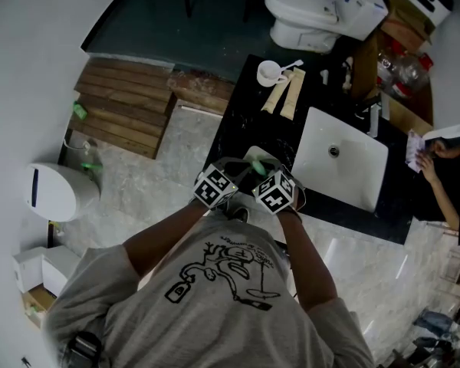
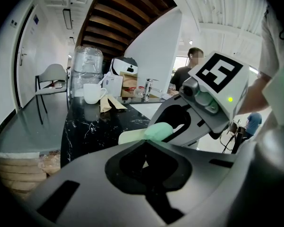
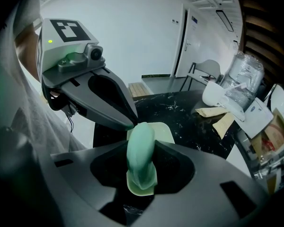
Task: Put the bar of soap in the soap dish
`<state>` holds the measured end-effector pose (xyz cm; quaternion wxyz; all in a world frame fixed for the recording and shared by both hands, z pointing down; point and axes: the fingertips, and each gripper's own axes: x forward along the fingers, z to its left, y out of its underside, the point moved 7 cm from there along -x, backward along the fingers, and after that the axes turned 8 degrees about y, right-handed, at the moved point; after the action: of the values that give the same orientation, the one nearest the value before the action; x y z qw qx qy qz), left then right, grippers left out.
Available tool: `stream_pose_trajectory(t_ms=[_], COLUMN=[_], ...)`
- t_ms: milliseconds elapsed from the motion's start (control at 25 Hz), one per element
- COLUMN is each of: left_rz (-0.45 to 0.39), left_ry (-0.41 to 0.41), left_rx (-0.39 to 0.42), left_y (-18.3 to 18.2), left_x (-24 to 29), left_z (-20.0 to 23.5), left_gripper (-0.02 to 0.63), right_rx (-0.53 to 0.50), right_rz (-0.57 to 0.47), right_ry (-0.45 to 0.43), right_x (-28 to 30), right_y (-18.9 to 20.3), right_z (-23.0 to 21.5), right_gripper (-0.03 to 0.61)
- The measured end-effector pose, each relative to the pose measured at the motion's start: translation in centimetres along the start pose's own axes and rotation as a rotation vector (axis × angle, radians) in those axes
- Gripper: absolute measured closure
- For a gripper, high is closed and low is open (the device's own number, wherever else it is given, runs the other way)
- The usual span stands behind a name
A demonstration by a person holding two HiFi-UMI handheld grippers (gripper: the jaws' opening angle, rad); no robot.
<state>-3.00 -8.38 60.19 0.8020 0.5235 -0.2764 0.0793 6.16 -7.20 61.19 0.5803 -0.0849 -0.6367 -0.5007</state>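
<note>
Closest in, the right gripper [image 3: 141, 145] is clasping the bar of soap [image 3: 141, 157] between its jaw tips, which are standing fairly wide to take it. The pale green bar is standing on edge, its long side running away from that gripper's camera. Its lower end is hanging over the soap dish [image 3: 164, 130]; whether it is touching the dish I cannot tell. The left gripper [image 2: 143, 143] is pointing in from the left with its jaws together along one seam and nothing between them, and its tip is resting against the upper side of the bar. Both grippers are meeting over the dish, which is sitting near the front edge of the black marble worktop [image 1: 245, 121], just beside the left side of the white sink [image 1: 341, 163]. Farther back, toward the far edge, a white mug [image 1: 270, 73] is standing next to two pale strips [image 1: 285, 92] lying flat. Past that edge, a white toilet [image 1: 307, 14] is sitting on the floor.
</note>
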Motion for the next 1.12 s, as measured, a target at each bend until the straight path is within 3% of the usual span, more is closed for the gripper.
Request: stream_pose_trajectory(t_ms=[1120], left_rz=[0.001], left_ry=[-0.001], left_rx=[0.000], left_y=[0.05], left_x=[0.07], left_z=[-0.10], left_gripper=[0.611], right_rx=[-0.011], right_rz=[-0.013], right_ry=[-0.008], right_x=[-0.02], right_y=[0.03], right_z=[-0.11], right_gripper=[0.445])
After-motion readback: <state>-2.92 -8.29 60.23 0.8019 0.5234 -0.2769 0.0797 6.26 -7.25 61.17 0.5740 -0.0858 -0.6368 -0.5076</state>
